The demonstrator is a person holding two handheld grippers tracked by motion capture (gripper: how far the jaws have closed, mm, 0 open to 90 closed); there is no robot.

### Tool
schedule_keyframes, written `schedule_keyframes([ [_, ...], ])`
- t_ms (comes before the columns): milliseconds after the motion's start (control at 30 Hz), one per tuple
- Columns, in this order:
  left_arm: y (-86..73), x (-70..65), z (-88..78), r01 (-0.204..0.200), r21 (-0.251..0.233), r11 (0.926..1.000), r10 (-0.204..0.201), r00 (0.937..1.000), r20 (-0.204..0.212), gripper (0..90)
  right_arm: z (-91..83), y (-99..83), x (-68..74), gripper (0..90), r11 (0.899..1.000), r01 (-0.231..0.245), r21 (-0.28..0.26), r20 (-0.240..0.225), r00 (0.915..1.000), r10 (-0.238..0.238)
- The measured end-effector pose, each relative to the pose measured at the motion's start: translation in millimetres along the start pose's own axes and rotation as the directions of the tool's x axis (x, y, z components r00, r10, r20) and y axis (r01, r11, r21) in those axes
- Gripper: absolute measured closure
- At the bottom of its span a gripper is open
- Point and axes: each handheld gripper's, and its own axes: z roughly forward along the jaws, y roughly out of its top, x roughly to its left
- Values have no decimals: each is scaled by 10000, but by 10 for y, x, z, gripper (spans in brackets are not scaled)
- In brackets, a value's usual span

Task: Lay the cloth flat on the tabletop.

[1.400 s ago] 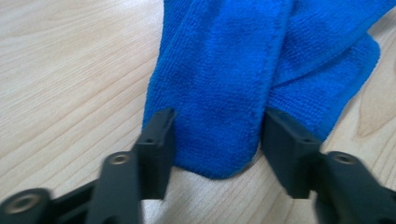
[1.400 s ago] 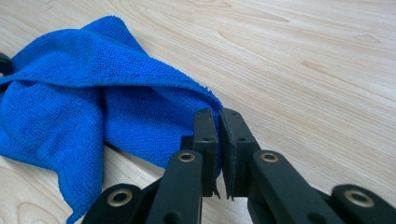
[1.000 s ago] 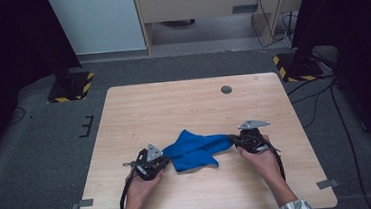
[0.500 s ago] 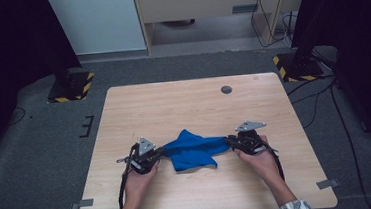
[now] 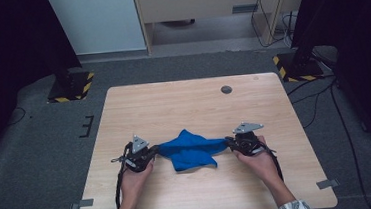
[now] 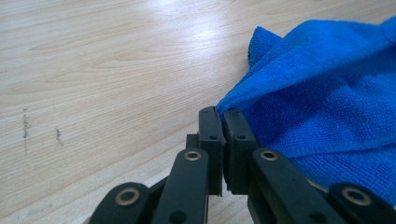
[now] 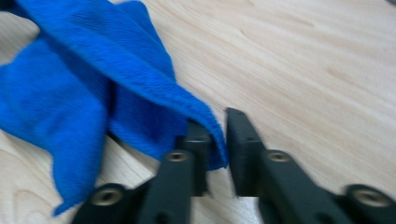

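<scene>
cloth: soft blue fuzzy cloth [image 5: 191, 149] bunched low in the middle of the high view, on the pale wooden table [image 5: 183, 104] | left gripper [image 6: 223, 116]: clamped tight on the cloth's corner | right gripper [image 7: 218, 135]: jaws just closing, cloth corner between them

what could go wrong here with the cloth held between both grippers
1. The left gripper pinches only the very corner of the blue microfibre cloth; a harder pull could tug that corner free.
2. At the right gripper, a gap shows between the cloth's edge and one jaw in the blurred right gripper view, so that grip may be loose and could slip.
3. The cloth's middle lies bunched on the light wooden table and may stay folded.
</scene>
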Motion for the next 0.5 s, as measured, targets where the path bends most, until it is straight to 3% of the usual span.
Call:
schedule_keyframes([
  [233,-28,-44,76,-333,250,9991,332,9994,41,825,-109,61,-19,884,9987,-185,-485,-58,9998,182],
  [500,-52,-121,155,-845,597,9946,859,9961,-212,666,-112,56,-47,885,9991,-249,-342,-3,9997,249],
])
